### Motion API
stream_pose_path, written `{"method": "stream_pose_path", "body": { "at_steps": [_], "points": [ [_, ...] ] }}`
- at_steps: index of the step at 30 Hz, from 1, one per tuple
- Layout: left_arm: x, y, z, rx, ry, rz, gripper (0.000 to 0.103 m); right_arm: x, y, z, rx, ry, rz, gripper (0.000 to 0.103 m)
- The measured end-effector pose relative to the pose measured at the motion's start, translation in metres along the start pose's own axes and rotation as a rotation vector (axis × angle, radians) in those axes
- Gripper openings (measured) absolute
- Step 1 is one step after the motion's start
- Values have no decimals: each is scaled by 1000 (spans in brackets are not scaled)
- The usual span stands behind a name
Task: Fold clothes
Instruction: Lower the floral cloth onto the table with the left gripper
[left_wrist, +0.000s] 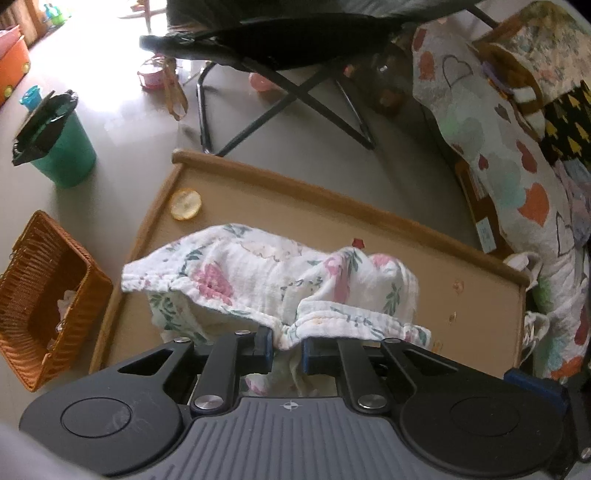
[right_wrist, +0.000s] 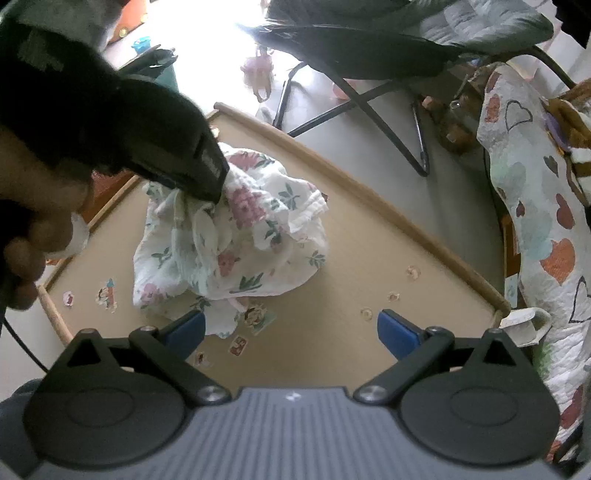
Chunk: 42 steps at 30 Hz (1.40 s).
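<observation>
A white floral cloth (left_wrist: 266, 280) lies bunched on a low tan table (left_wrist: 369, 229). My left gripper (left_wrist: 287, 350) is shut on a hem of the floral cloth, which drapes over and in front of its blue pads. In the right wrist view the same floral cloth (right_wrist: 240, 236) sits crumpled on the table (right_wrist: 369, 266), with the left gripper (right_wrist: 210, 192) coming down from the upper left and pinching its top. My right gripper (right_wrist: 291, 328) hangs open above the table, its left pad at the cloth's near edge, nothing between its fingers.
A wicker basket (left_wrist: 40, 299) and a green bin (left_wrist: 62, 147) stand on the floor left of the table. A folding chair (left_wrist: 280, 74) is behind it. A heart-patterned quilt (left_wrist: 517, 177) lies at the right. Stickers (right_wrist: 255, 317) dot the table top. A yellow round object (left_wrist: 185, 204) sits at its far corner.
</observation>
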<state>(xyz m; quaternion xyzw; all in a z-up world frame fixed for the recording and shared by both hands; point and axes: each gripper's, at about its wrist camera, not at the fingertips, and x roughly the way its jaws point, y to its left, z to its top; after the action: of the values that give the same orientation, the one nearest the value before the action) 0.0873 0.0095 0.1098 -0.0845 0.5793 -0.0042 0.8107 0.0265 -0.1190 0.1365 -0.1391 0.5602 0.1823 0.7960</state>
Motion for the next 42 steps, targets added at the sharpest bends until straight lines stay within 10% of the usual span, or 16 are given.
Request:
{"method": "stream_pose_path", "body": {
  "at_steps": [42],
  "points": [
    [46,3,-91,164,-296,-89,35,76,3,-107,187,-327,-9,101]
  ]
}}
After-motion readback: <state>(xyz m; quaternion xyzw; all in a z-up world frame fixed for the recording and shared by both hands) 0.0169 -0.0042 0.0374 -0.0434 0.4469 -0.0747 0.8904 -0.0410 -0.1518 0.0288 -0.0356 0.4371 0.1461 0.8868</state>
